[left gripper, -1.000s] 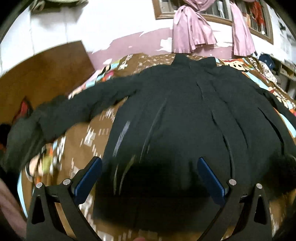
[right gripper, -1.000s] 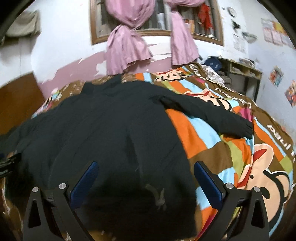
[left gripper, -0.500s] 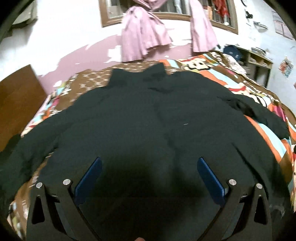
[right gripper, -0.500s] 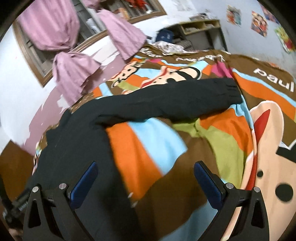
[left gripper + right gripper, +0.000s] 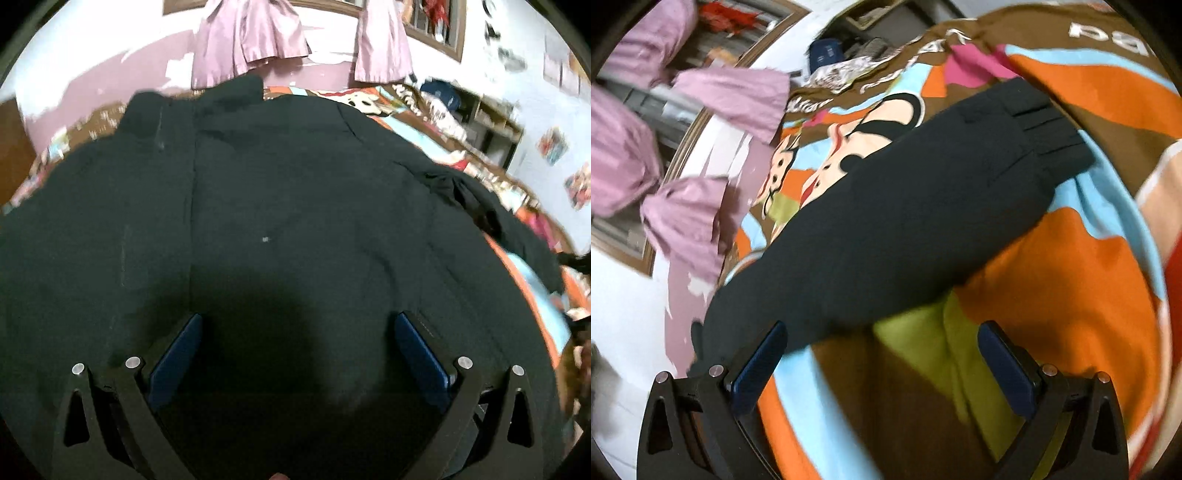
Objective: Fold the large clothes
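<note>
A large black jacket (image 5: 280, 206) lies spread flat on a bed, its collar toward the far wall. My left gripper (image 5: 297, 332) is open and empty, hovering over the jacket's lower body. In the right wrist view the jacket's right sleeve (image 5: 905, 206) lies stretched across the colourful bedspread (image 5: 1071, 258), its ribbed cuff (image 5: 1049, 129) at the upper right. My right gripper (image 5: 881, 341) is open and empty just above the bedspread; its left finger is next to the sleeve's lower edge.
Pink curtains (image 5: 251, 37) hang at a window on the far wall. A shelf unit (image 5: 491, 125) with clutter stands at the right of the bed. A dark blue bag (image 5: 825, 55) lies beyond the bed's far corner.
My left gripper has moved in over the jacket's body, which now fills its view. My right gripper has swung right and tilted, coming close to the outstretched right sleeve.
</note>
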A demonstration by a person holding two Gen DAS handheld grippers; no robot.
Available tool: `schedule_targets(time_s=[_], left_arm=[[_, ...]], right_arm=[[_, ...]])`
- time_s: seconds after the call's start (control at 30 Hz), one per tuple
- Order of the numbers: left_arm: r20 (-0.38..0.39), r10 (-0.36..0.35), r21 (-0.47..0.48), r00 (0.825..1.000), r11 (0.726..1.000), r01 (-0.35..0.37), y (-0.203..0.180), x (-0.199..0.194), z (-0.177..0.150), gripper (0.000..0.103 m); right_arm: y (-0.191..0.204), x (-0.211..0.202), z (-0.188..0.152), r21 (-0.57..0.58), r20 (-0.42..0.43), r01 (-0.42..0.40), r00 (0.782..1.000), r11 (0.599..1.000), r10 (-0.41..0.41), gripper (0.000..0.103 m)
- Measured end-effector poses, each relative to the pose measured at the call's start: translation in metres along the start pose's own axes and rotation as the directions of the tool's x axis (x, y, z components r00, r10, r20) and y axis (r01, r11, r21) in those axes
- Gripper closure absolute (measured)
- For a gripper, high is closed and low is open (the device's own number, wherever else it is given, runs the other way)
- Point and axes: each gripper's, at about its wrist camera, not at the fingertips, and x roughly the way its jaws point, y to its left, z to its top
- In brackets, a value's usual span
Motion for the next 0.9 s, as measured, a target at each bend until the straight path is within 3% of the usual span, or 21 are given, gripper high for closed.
schedule_targets(time_s=[0.1,0.13,0.2,0.27,0.33,0.47,0.63,0.77,0.9], left_arm=[[0.005,-0.067,-0.049,0.998,0.997,0.067,0.013,0.002,-0.002,0.001],[0.009,-0.074,-0.053,0.997,0.996,0.075,0.015,0.002,-0.002,0.001],[0.019,-0.071,-0.047,0.997,0.996,0.072,0.013,0.002,0.0,0.001],[0.023,-0.071,-0.046,0.997,0.996,0.072,0.013,0.002,0.001,0.001],[0.027,-0.075,-0.047,0.997,0.996,0.076,0.013,0.002,0.001,0.001],[0.035,-0.079,-0.047,0.996,0.996,0.081,0.012,0.004,-0.003,0.001],[0.041,-0.116,-0.065,0.992,0.991,0.118,0.018,0.0,-0.004,0.002],[0.01,-0.164,-0.069,0.986,0.984,0.164,0.028,-0.023,0.008,0.002],[0.087,-0.125,-0.066,0.988,0.989,0.131,0.055,-0.08,0.026,0.002]], right_arm=[[-0.009,0.012,0.012,0.063,0.013,0.034,0.999,0.997,-0.034,0.026],[-0.012,0.015,0.016,0.077,0.014,0.055,0.998,0.996,-0.056,0.038],[-0.014,0.019,0.022,0.096,0.02,0.084,0.996,0.992,-0.087,0.052],[-0.012,0.018,0.026,0.104,0.031,0.11,0.993,0.989,-0.113,0.085],[-0.004,0.013,0.029,0.08,0.033,0.139,0.989,0.987,-0.142,0.094],[0.043,-0.017,0.038,-0.101,0.108,0.159,0.983,0.982,-0.149,0.098],[0.137,-0.064,0.038,-0.36,0.217,0.175,0.971,0.916,-0.1,0.099],[0.23,-0.092,0.009,-0.603,0.291,0.193,0.957,0.774,-0.012,0.099],[0.312,-0.101,-0.051,-0.791,0.27,0.15,0.955,0.594,0.119,0.099]])
